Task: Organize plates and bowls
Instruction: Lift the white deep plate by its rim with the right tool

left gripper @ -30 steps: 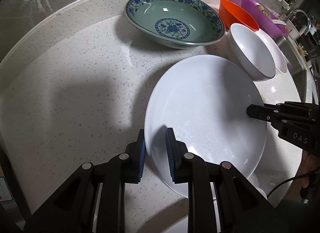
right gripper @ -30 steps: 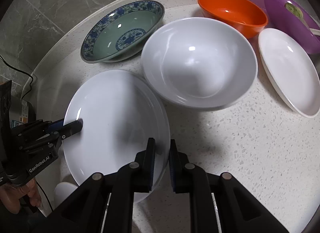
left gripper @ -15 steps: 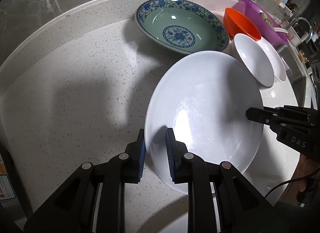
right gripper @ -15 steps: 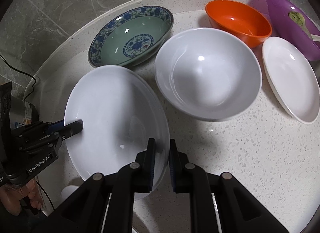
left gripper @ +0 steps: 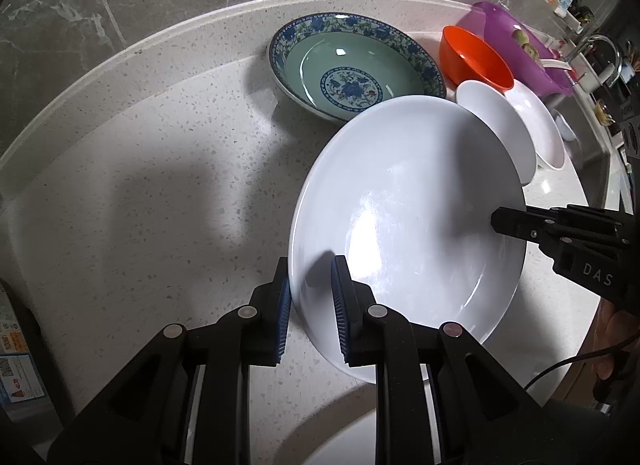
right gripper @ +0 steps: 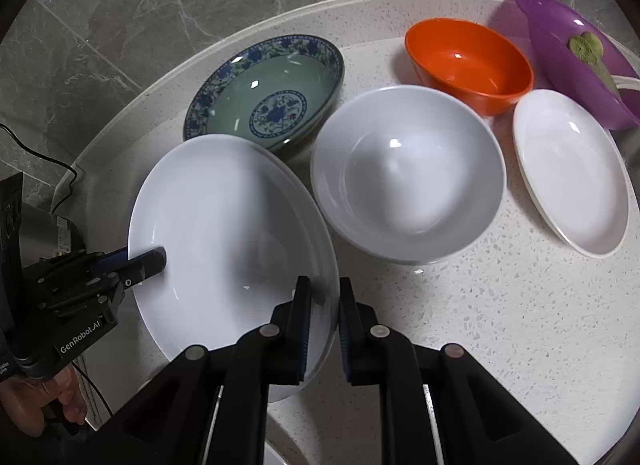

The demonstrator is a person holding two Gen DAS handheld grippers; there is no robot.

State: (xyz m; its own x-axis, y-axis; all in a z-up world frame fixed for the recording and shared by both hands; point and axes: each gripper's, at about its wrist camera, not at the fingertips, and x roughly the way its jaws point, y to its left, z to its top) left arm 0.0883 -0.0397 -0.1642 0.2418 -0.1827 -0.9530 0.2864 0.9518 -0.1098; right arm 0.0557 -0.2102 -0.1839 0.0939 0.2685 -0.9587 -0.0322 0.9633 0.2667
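Over the last second I have raised the white plate (left gripper: 404, 205) off the desk (left gripper: 152, 169) and carried it toward the patterned green dish (left gripper: 356, 65). Its far rim now overlaps that dish's near edge in both views, where it earlier lay apart from it. I judge this to be the transfer phase of stacking the plate onto the dish; release is not yet due.

Left claw (left gripper: 310, 305): nearly closed, pinching the plate's near-left rim between its blue pads.

Right claw (right gripper: 324, 317): likewise clamped on the opposite rim.

Both point inward across the plate, holding it tilted between them.

The white bowl (right gripper: 408, 173) sits just beside the plate, with the orange bowl (right gripper: 468, 61) and small white plate (right gripper: 572, 169) beyond.
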